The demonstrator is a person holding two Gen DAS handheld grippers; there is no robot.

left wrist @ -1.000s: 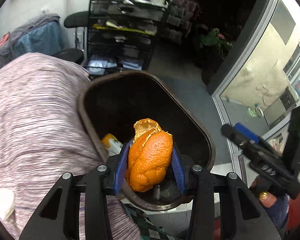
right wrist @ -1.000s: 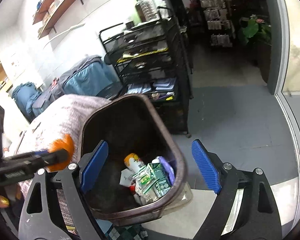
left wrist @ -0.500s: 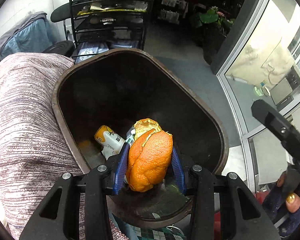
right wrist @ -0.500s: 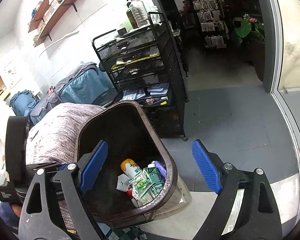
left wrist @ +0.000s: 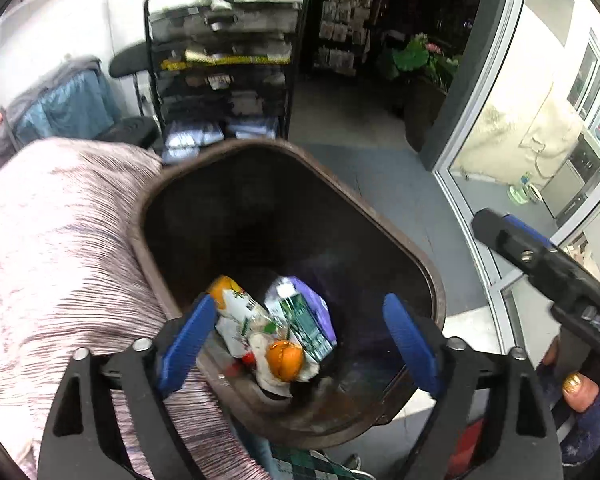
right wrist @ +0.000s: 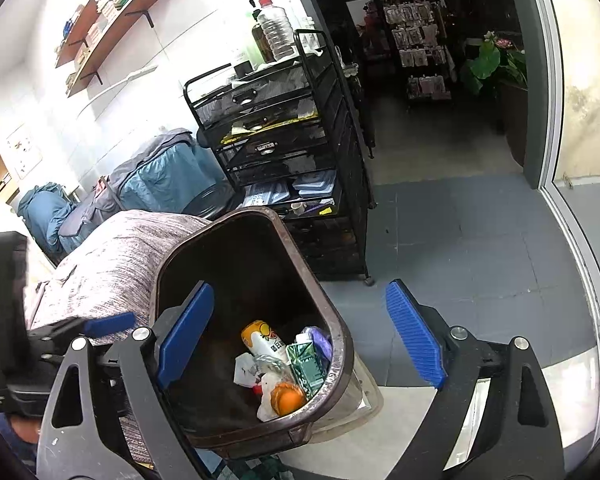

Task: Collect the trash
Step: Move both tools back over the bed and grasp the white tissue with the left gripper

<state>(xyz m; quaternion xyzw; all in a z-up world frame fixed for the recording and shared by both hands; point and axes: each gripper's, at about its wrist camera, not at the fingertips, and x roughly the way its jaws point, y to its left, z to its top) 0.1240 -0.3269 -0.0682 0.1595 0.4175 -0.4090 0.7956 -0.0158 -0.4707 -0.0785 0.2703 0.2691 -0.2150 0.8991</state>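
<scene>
A dark brown trash bin [left wrist: 432,280] stands open on a grey tiled floor, and everything here is placed relative to it. The left gripper [left wrist: 296,336] hangs just above the bin's near rim, pointing steeply down into it; its blue-padded jaws have just been opening and now stand wide apart with nothing between them. The orange peel [left wrist: 285,361] lies inside the bin, on top of a heap of rubbish at the near side of the bottom, resting against a white crumpled wrapper [left wrist: 260,354], with a green carton [left wrist: 306,326] and a white and orange bottle [left wrist: 236,304] just beyond it. The right gripper [right wrist: 300,336] hovers over the bin's right-hand rim, its jaws also wide apart and empty. To the left of the bin, touching its side, is a piece of furniture draped in a pinkish striped cover [left wrist: 60,248]; behind the bin is a black mesh drawer cart [right wrist: 284,148]. The drop looks complete, so the step in hand is probably clearing away. To do it well, the left gripper would best rise straight up with its jaws kept apart, so the pads do not catch the rim or tip the bin, which seems light. The right gripper is best kept clear of the rim until the left is out, since the two stand near each other above the opening.
</scene>
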